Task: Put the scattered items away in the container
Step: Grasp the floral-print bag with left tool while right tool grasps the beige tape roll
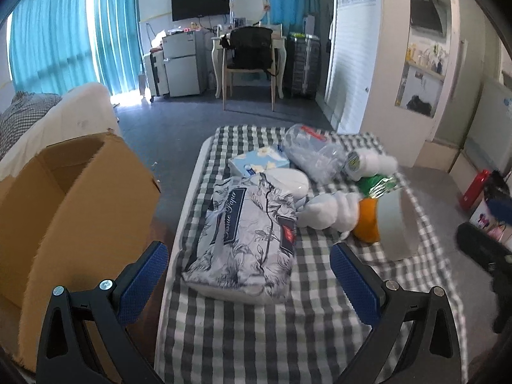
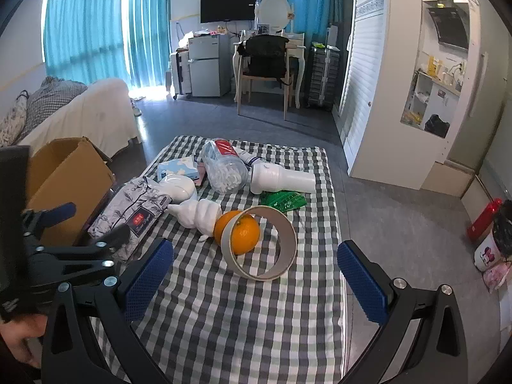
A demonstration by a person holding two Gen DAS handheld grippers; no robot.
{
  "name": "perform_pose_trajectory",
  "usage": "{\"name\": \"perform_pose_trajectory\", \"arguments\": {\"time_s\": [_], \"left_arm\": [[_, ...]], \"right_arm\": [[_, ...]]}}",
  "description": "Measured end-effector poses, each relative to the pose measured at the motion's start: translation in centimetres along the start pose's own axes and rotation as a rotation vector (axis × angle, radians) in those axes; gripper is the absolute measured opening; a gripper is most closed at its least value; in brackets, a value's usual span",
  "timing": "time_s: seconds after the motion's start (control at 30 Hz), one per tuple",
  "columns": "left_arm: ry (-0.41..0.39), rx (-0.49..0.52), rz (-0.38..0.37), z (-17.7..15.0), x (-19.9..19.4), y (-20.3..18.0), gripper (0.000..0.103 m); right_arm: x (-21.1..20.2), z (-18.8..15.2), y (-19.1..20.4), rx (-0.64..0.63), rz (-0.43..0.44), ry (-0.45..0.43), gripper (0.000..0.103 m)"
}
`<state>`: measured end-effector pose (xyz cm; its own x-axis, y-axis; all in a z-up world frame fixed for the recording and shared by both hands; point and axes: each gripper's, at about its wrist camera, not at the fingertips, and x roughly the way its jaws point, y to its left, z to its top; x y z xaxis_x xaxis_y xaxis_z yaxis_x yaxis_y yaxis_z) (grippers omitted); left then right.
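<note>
An open cardboard box point(image 1: 64, 198) stands left of a checkered table point(image 1: 256, 336); it also shows in the right wrist view point(image 2: 64, 185). Scattered items lie on the table: a floral tissue pack point(image 1: 246, 240), a blue tissue box point(image 1: 256, 161), a cotton-swab jar point(image 2: 224, 168), a white bottle point(image 2: 281, 179), a white shell point(image 2: 196, 216), an orange point(image 2: 238, 232) behind a tape ring point(image 2: 259, 244), a green packet point(image 2: 283, 200). My left gripper point(image 1: 249, 275) is open, just before the tissue pack. My right gripper point(image 2: 256, 272) is open, just before the tape ring.
A white-covered sofa point(image 2: 96, 108) stands behind the box. A chair point(image 2: 265, 67), dressing table, fridge point(image 2: 209, 64) and suitcase stand across the grey floor. A red object point(image 2: 483, 219) and bags lie on the floor at right.
</note>
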<state>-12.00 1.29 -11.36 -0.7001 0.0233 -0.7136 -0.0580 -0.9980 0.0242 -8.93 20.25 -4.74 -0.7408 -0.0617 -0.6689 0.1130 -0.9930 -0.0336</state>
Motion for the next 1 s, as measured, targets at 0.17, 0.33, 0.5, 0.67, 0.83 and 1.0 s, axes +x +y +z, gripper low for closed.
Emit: {"name": "perform_pose_trajectory", "arguments": {"time_s": [0.17, 0.33, 0.5, 0.67, 0.83, 1.0], "left_arm": [[0.030, -0.010, -0.001, 0.1, 2.4, 0.1, 0.103], [0.059, -0.013, 0.000, -0.3, 3.8, -0.2, 0.101], [0.092, -0.018, 0.004, -0.5, 4.7, -0.1, 0.072], [0.063, -0.008, -0.008, -0.4, 3.7, -0.3, 0.045], [0.048, -0.036, -0.015, 0.0, 2.9, 0.0, 0.030], [0.000, -0.071, -0.025, 0.7, 0.5, 1.0, 0.026]], "right_arm": [[1.0, 0.0, -0.1, -0.003, 0.000, 0.005, 0.103], [1.9, -0.1, -0.1, 0.001, 0.003, 0.018, 0.103], [2.2, 0.0, 0.1, -0.004, 0.002, 0.021, 0.103], [2.5, 0.2, 0.1, -0.002, 0.005, 0.026, 0.103], [2.6, 0.1, 0.2, -0.009, 0.006, 0.029, 0.103], [2.3, 0.3, 0.3, 0.003, 0.027, 0.025, 0.103]]}}
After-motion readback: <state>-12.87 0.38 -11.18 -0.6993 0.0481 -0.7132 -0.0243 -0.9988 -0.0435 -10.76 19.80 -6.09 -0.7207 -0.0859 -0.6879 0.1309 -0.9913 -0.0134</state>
